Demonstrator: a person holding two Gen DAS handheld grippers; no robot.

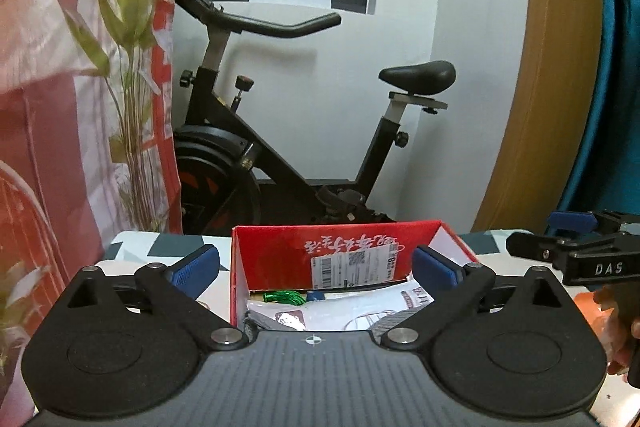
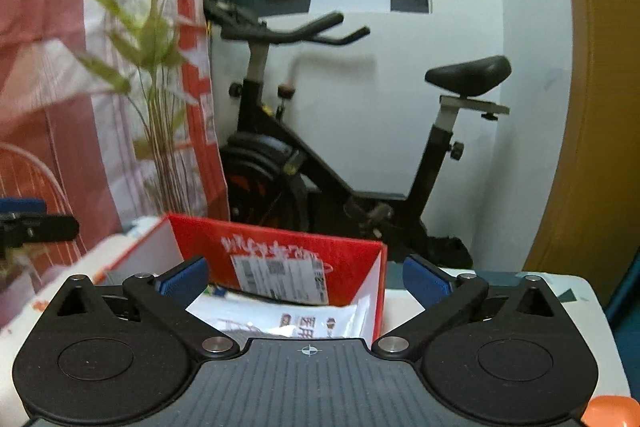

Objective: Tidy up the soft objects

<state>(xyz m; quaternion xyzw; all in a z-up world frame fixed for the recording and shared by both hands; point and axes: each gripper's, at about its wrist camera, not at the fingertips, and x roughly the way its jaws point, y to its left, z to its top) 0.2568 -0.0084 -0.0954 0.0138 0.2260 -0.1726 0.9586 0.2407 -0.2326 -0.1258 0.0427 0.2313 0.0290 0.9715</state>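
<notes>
A red cardboard box (image 1: 280, 247) with a shipping label stands open on the table, right in front of both grippers. Inside lie white plastic packets (image 1: 360, 307), a shiny green item (image 1: 284, 297) and some grey fabric (image 1: 386, 323). My left gripper (image 1: 316, 267) hangs open above the box's near side, with nothing between its blue pads (image 1: 196, 269). My right gripper (image 2: 304, 281) is open and empty too, over the same box (image 2: 200, 235) and its packets (image 2: 248, 315). In the left wrist view it also shows at the right edge (image 1: 552, 233), held by a hand (image 1: 616, 323).
The table (image 1: 136, 243) wears a patterned cloth. Behind it stands a black exercise bike (image 1: 280, 163). A green plant (image 1: 132, 67) and a red-and-white hanging cloth (image 1: 40, 27) are at the left, and a yellow-brown panel (image 1: 540, 67) is at the right. An orange object (image 2: 612, 411) shows at the lower right.
</notes>
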